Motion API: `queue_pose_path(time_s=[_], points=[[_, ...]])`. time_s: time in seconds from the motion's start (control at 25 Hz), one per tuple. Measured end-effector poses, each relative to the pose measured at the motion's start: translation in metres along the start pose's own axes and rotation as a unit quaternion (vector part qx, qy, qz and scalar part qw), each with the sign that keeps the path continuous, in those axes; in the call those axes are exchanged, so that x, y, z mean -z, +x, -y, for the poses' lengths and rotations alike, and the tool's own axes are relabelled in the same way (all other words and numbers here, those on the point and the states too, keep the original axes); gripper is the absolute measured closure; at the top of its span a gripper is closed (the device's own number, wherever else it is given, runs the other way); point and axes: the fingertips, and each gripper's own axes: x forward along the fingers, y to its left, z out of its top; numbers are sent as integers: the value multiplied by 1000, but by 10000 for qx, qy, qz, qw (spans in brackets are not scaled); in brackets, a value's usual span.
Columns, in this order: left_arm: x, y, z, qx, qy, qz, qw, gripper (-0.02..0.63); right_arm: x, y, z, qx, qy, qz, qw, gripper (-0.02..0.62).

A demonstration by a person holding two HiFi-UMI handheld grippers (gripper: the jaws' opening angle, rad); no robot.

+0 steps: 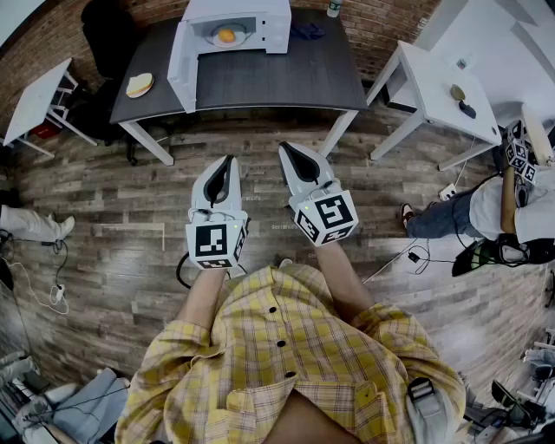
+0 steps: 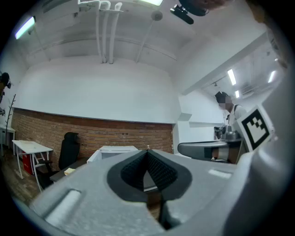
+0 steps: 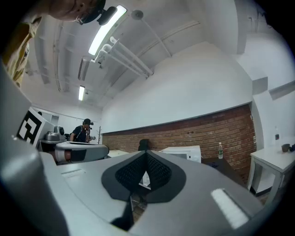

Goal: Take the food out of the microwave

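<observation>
Far ahead, a dark table bears a white microwave with its door open, the left gripper and right gripper are held level, well short of it, both pressed together on nothing, and the food sits inside the microwave.

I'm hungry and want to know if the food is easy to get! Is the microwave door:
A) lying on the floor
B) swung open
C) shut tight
B: the microwave has its door swung open to the left in the head view, and the food shows inside.
</observation>
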Motion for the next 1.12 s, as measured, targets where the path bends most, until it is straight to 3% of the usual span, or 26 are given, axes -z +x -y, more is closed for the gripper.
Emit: queue_pose_path(time_s=[0.76, 1.12], points=[[21, 3, 55, -324, -18, -168, 9993, 606, 14, -40, 39, -245, 124, 65, 9996, 594], [39, 33, 44, -447, -121, -308, 9985, 606, 29, -14, 62, -291, 213, -46, 9993, 594]])
